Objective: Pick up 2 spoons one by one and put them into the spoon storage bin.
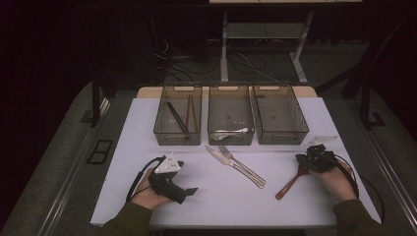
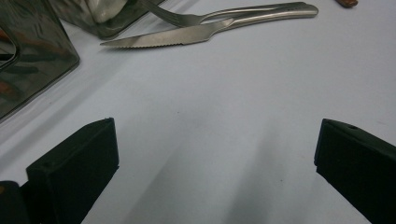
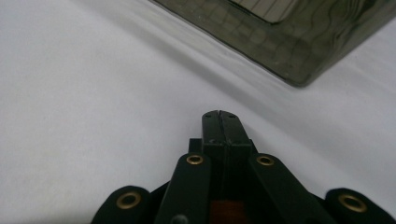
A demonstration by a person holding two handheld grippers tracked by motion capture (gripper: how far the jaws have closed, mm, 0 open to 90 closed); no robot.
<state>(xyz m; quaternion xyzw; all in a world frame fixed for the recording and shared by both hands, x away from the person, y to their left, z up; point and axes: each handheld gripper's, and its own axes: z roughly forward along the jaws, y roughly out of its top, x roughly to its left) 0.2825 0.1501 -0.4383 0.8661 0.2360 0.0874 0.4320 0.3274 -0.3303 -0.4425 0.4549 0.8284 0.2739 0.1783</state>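
We see the right claw [image 1: 306, 159] at the near right of the white table [image 1: 216, 196], and in the right gripper view [image 3: 219, 116] its two black jaws are pressed flat together with nothing showing at their tips. In the high view it sits over the bowl end of a brown wooden spoon [image 1: 290, 181], whose handle runs toward the near edge; a patch of reddish brown shows low between the jaw arms in the right gripper view, but we cannot tell whether the spoon is actually pinched or merely lies under the claw. The left claw [image 1: 189, 191] rests at the near left of the table with its jaws spread wide and released, bare table between them in the left gripper view [image 2: 215, 154]. Between the two hands, toward the middle of the table, a steel knife [image 1: 221, 158] and a steel fork [image 1: 243, 166] lie side by side, touching. Along the far side stand three smoky plastic bins in a row: the left bin [image 1: 178, 133] holds brown chopsticks [image 1: 183, 115], the middle bin [image 1: 230, 135] a white spoon [image 1: 230, 131], and the right bin [image 1: 281, 135] stands just beyond the right claw.
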